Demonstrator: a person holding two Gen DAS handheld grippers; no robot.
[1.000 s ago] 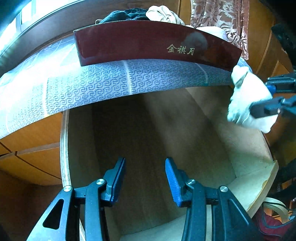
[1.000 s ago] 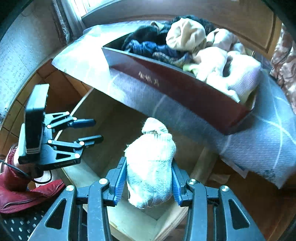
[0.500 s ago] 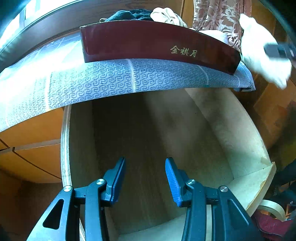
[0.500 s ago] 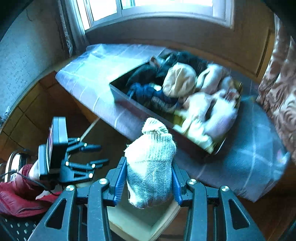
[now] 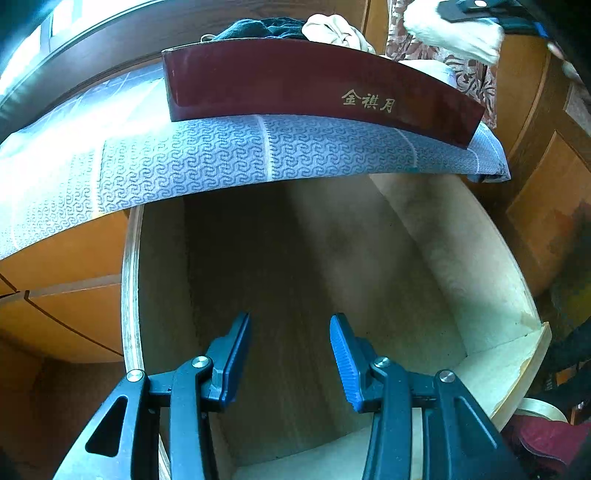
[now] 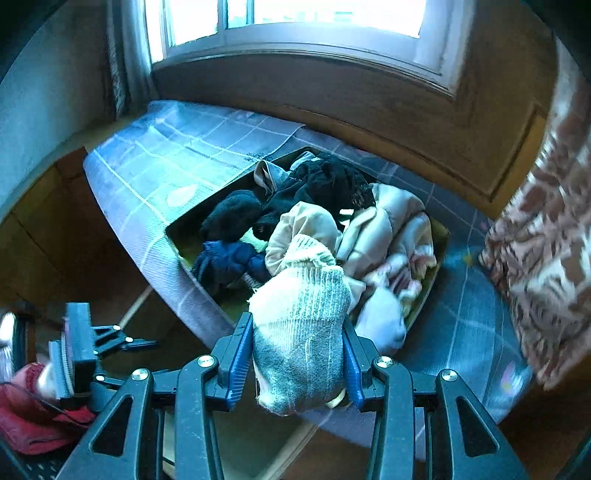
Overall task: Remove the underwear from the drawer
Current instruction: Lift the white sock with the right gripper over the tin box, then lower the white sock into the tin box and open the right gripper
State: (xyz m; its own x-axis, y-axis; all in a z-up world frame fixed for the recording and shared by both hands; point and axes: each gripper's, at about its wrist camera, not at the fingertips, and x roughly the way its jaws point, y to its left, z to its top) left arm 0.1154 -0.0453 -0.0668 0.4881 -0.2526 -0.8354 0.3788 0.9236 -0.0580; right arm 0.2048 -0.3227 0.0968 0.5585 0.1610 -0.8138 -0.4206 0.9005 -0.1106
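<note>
Bedroom; window (image 6: 295,22), curtain (image 6: 546,240), clothes box (image 5: 314,81)

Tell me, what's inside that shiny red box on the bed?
The red box is stuffed with bundled clothes: dark ones at the far end, pale ones nearer. Whatever lies underneath them is covered.

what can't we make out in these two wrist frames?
- Left wrist view: the pulled-out drawer runs back under the patterned mat, so its rear is hidden.
- Left wrist view: the right gripper and white bundle are cut by the top edge.
- Right wrist view: the bundle covers part of the red box; clothes hide its floor.
- Right wrist view: the left gripper is small and blurred.
</note>
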